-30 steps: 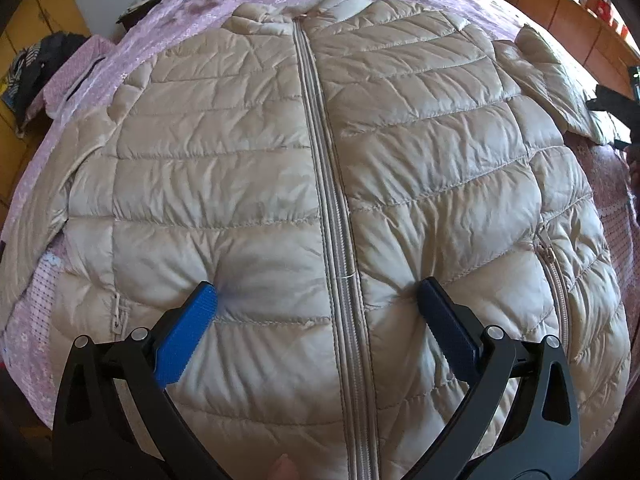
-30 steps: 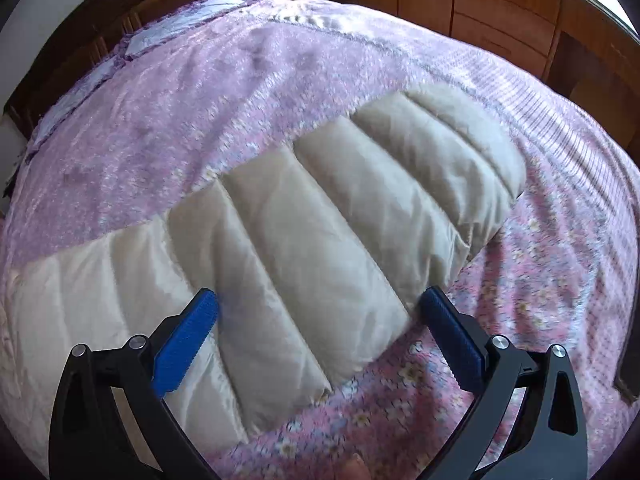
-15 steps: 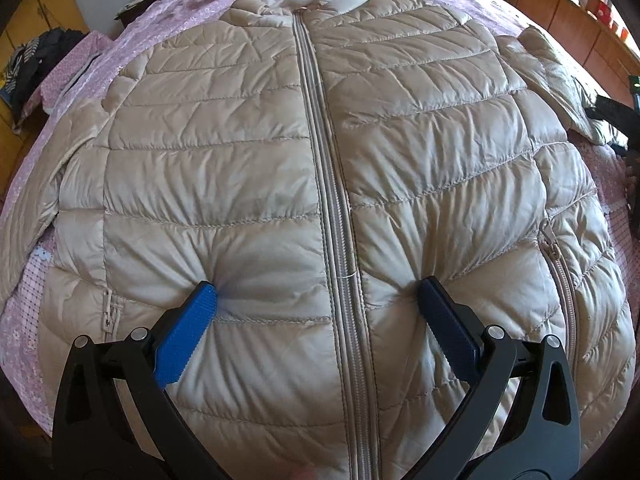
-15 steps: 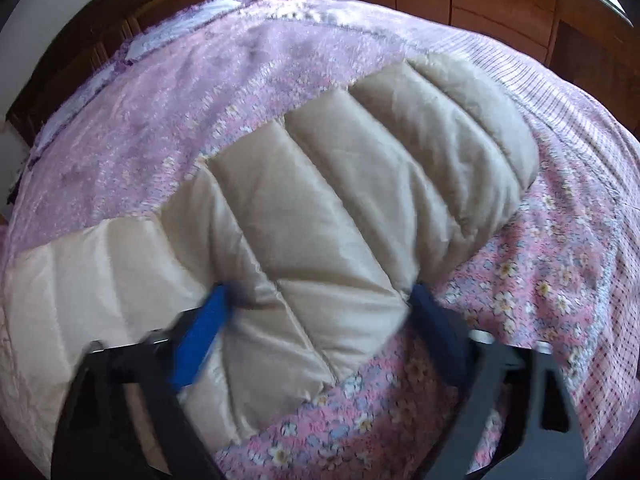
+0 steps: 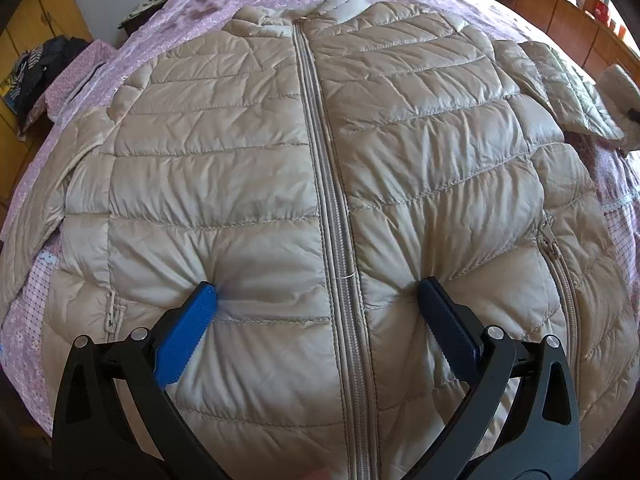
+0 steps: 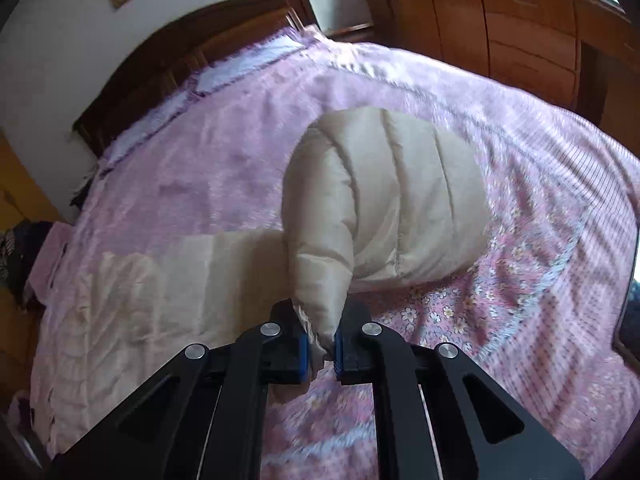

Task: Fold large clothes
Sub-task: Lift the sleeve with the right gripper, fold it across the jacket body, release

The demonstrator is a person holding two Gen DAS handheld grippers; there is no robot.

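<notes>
1. The beige quilted puffer jacket [image 5: 248,184] lies zipped, front up, spread on the bed's pink floral bedspread [image 6: 520,184].
2. Your right tool [image 6: 321,350] is clamped on the jacket's sleeve [image 6: 384,200], which is raised off the bedspread.
3. Your left tool [image 5: 316,296] stands spread wide, fingers pressed into the body either side of the zip, pinching nothing.
4. Expect it light, soft, springy and slick; bunch fabric deep, at seams or cuffs.
</notes>
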